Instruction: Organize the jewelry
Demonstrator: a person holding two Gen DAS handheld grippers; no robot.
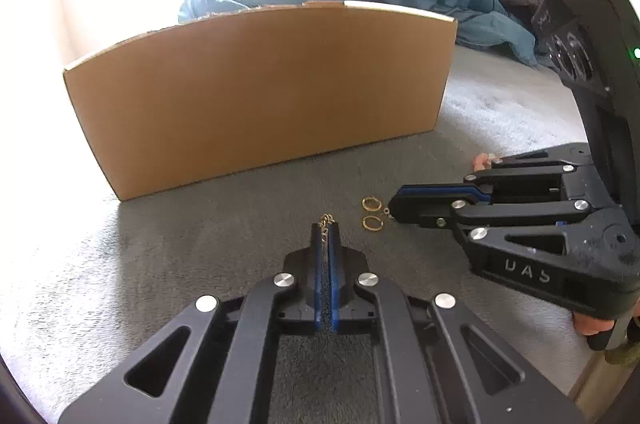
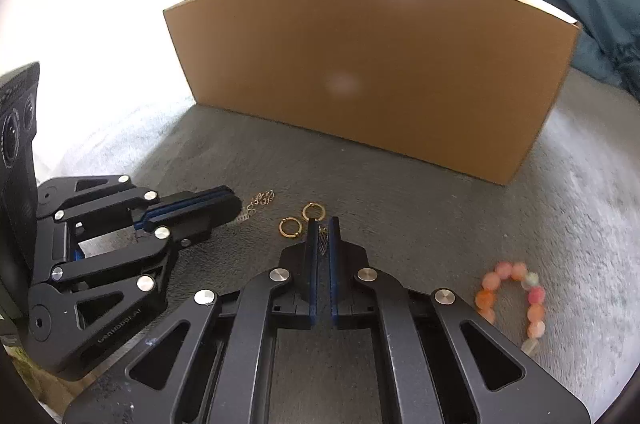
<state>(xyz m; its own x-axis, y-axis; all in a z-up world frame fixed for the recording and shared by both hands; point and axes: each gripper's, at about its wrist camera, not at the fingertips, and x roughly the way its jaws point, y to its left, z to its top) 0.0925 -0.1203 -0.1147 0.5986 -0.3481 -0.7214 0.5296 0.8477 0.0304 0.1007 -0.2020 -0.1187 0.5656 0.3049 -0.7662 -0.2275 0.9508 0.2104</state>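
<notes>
Two grippers closed | left gripper (image 1: 326,238) pinches gold chain (image 1: 326,220); right gripper (image 2: 323,236) nips a dark trinket (image 2: 322,239) | hoop earrings (image 2: 300,220) at its 11 o'clock | chain light, limp, snag-prone: lift by its end.

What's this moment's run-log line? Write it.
left claw: shut on chain | right claw: shut on charm | hoops: loose between claws

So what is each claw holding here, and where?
Left claw pinches a thin gold chain near one end; right claw pinches a small dark chain piece.
</notes>
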